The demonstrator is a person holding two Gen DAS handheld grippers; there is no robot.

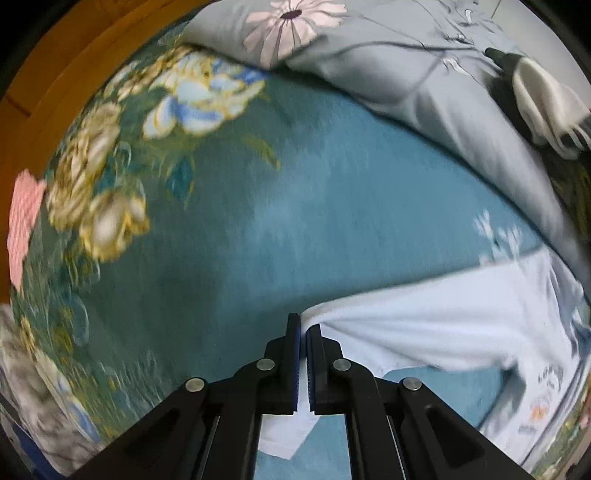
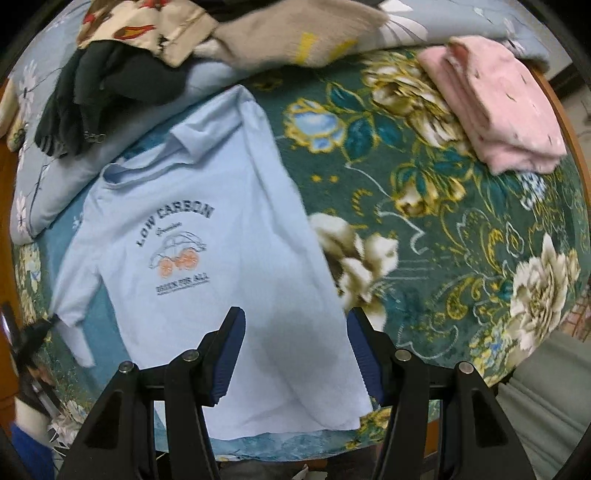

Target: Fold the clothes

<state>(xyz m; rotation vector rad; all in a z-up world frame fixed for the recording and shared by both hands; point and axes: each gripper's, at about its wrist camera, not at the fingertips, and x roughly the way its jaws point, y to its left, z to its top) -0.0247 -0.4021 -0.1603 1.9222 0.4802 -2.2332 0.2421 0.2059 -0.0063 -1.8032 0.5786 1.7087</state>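
Note:
A light blue polo shirt (image 2: 207, 258) with a "LOW CARBON" print lies face up on the teal floral bedspread (image 2: 443, 240), collar toward the far side. My right gripper (image 2: 295, 321) is open and hovers over the shirt's lower part, near its hem. My left gripper (image 1: 303, 328) is shut on the edge of the shirt's sleeve (image 1: 424, 332) and holds it a little above the bedspread (image 1: 240, 221). In the right wrist view the left gripper shows only as a dark blur at the sleeve (image 2: 35, 334).
A folded pink garment (image 2: 495, 107) lies at the far right of the bed. A dark garment (image 2: 103, 96), a floral one (image 2: 147, 26) and a beige one (image 2: 295, 40) are piled at the far side on a grey quilt (image 1: 406, 74). A wooden bed frame (image 1: 44, 92) runs along the left.

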